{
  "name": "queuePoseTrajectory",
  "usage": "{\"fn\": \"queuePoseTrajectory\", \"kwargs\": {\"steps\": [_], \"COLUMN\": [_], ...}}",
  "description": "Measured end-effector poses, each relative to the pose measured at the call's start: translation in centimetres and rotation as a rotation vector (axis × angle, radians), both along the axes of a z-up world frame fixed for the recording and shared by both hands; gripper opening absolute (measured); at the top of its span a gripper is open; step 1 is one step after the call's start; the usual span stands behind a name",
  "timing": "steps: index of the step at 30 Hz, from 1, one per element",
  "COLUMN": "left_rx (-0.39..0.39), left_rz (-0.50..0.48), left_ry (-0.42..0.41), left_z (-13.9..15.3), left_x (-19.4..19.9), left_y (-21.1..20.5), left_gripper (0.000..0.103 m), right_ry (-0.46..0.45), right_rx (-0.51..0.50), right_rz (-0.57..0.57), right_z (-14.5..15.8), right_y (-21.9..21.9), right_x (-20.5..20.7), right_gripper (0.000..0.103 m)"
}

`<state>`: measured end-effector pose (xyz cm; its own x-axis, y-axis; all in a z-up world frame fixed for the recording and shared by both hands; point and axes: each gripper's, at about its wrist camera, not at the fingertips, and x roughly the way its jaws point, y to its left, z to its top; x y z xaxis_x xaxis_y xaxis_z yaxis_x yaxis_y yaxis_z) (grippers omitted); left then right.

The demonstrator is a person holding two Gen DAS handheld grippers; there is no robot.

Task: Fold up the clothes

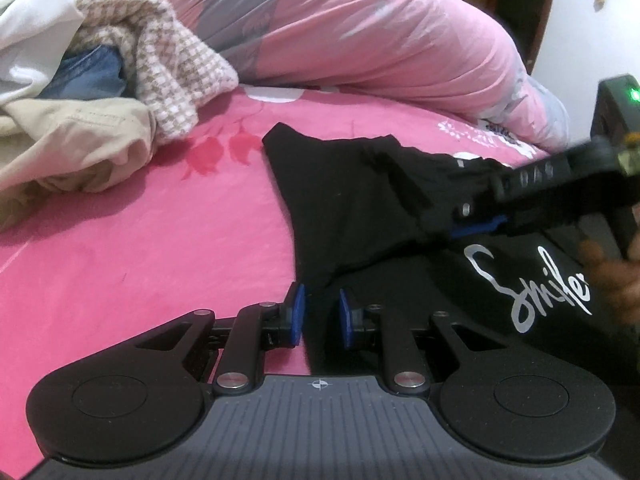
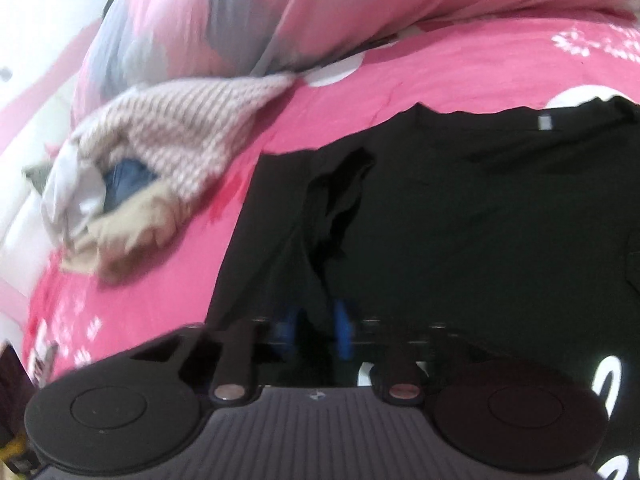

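Closest in the left wrist view, the left gripper [image 1: 319,314] sits low over the bed [image 1: 140,248] with its blue pads [image 1: 297,312] a little apart. The edge of the black shirt [image 1: 360,208] runs up between them, but whether the pads actually press on the cloth cannot be told. The shirt lies spread on the pink sheet, silver lettering [image 1: 532,288] facing up, one sleeve already turned in over the body.

In the right wrist view the frame is blurred. The right gripper [image 2: 316,330] is down on the shirt [image 2: 480,208], and a dark ridge of fabric rises from between its pads, so it looks clenched on a pinch of cloth, though the blur leaves some doubt. A hand [image 1: 612,280] shows at the edge of the left view, behind that gripper.

The shirt should handle as light, limp knit: it will sag, drag on the sheet and crease wherever it is let go. Best taken at hems, shoulder seams or a sleeve edge, pinching both layers, and lifted only enough to carry the fold over.

Further off lies a pile [image 1: 100,100] of unfolded clothes, then a pink quilt [image 1: 380,32].
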<state>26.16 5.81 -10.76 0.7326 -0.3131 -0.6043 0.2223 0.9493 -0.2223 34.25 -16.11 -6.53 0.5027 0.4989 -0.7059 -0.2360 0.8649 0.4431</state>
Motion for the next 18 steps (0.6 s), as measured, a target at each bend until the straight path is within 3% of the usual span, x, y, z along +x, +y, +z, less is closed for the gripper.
{"fn": "queuePoseTrajectory", "kwargs": {"steps": [4, 6, 11, 14, 18], "left_rx": [-0.006, -0.003, 0.005, 0.006, -0.01], "left_rz": [0.003, 0.002, 0.0, -0.001, -0.002], "left_ry": [0.005, 0.007, 0.007, 0.009, 0.016], "left_z": [-0.1, -0.1, -0.1, -0.1, 0.2], "left_x": [0.0, 0.0, 0.0, 0.0, -0.1], "left_y": [0.2, 0.2, 0.1, 0.2, 0.6], "left_gripper": [0.019, 0.019, 0.019, 0.019, 0.019], "right_ry": [-0.025, -0.002, 0.077, 0.098, 0.071], "right_rx": [-0.022, 0.039, 0.08, 0.127, 0.103], "right_rz": [-0.024, -0.058, -0.121, -0.14, -0.137], "right_z": [0.5, 0.9, -0.6, -1.0, -0.3], "right_y": [0.3, -0.4, -2.2, -3.0, -3.2], "right_x": [-1.4, -2.2, -2.6, -2.4, -2.6], "right_gripper": [0.005, 0.005, 0.005, 0.009, 0.021]}}
